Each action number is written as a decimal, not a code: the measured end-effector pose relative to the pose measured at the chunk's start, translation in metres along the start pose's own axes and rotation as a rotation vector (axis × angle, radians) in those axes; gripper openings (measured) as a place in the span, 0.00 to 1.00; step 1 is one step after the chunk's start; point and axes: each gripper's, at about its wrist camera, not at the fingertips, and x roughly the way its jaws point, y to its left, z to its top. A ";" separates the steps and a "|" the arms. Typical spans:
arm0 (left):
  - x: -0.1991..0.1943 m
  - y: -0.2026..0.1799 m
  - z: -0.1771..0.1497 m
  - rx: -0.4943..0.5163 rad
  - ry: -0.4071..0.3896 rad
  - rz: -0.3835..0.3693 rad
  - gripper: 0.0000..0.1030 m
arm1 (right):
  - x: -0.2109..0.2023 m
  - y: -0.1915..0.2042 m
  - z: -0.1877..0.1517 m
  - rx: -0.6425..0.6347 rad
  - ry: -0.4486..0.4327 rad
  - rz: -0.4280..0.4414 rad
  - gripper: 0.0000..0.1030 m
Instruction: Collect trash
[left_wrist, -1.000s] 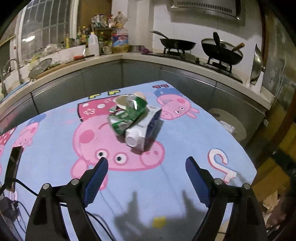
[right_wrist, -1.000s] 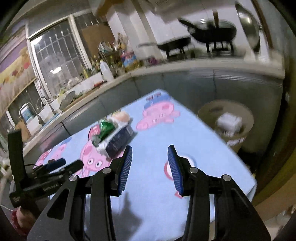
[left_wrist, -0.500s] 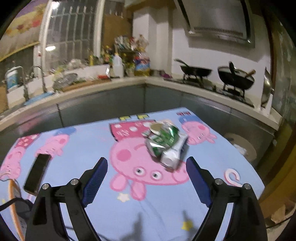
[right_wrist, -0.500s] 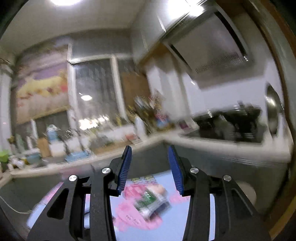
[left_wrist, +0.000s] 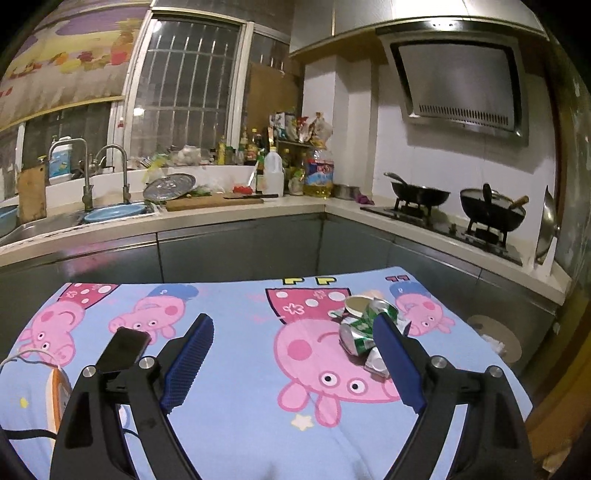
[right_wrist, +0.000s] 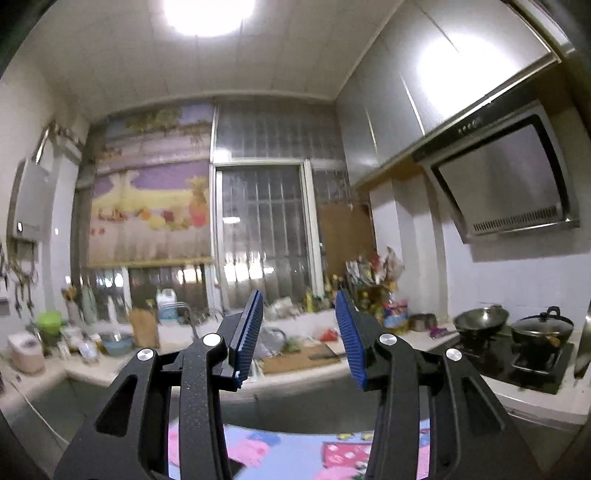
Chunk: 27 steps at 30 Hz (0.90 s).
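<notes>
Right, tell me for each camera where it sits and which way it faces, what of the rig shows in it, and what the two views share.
Left wrist: sits on the left gripper, looking forward and slightly down over the cartoon tablecloth at the crushed green can; both its blue-padded fingers show, wide apart.
Right wrist: sits on the right gripper, tilted up toward window, ceiling and counter; its two fingers show, apart and empty.
Shared: the range hood, the woks on the stove, the barred window and a strip of tablecloth.
</notes>
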 end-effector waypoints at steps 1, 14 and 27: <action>-0.002 0.004 0.001 -0.004 -0.006 -0.002 0.85 | -0.005 0.010 0.015 0.004 -0.022 -0.002 0.40; 0.002 0.026 0.002 -0.055 0.009 -0.010 0.86 | -0.031 0.061 0.082 -0.142 -0.094 -0.097 0.41; 0.048 -0.006 -0.020 0.025 0.155 0.008 0.89 | 0.017 -0.121 -0.197 -0.092 0.392 -0.230 0.50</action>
